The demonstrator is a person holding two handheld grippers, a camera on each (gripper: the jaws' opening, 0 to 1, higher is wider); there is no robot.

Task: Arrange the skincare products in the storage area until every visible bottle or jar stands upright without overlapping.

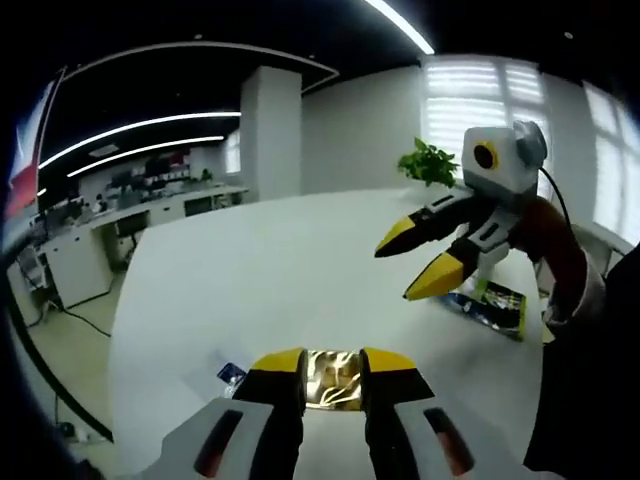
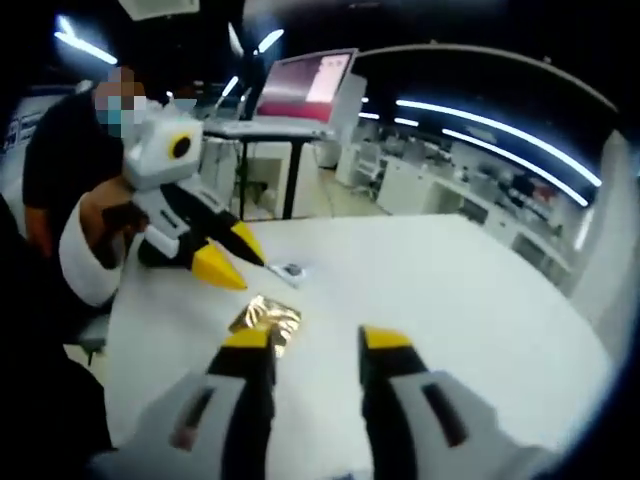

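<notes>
While held low over the white table (image 1: 300,250), L gripper (image 1: 334,362) keeps fingers parted, nothing clamped. Gold foil sachet (image 1: 335,380) seen in the gap betw. the yellow tips, at 6 o'clock in left gripper view. Lies flat on the table, slightly crumpled. Right gripper view puts same sachet (image 2: 266,318) on the table at approx. 8 o'clock, just under and clear of L gripper (image 2: 250,273), not touching its tips.

R gripper (image 2: 318,340) also released: fingers spread wide, bare table betw. them. Seen too in left gripper view at 2 o'clock (image 1: 400,270), raised above the table, tips apart, held by a hand in a dark red sleeve (image 1: 560,250).

Dark green-black packet (image 1: 497,306) flat on the table at 3 o'clock, beneath R gripper. Small blue-white item (image 1: 232,375) at 7 o'clock, near L fingers; can't tell what it is.

Bkgd: potted plant (image 1: 430,162) at table's far edge, monitor (image 2: 305,85) on a stand at 12 o'clock in right gripper view.
</notes>
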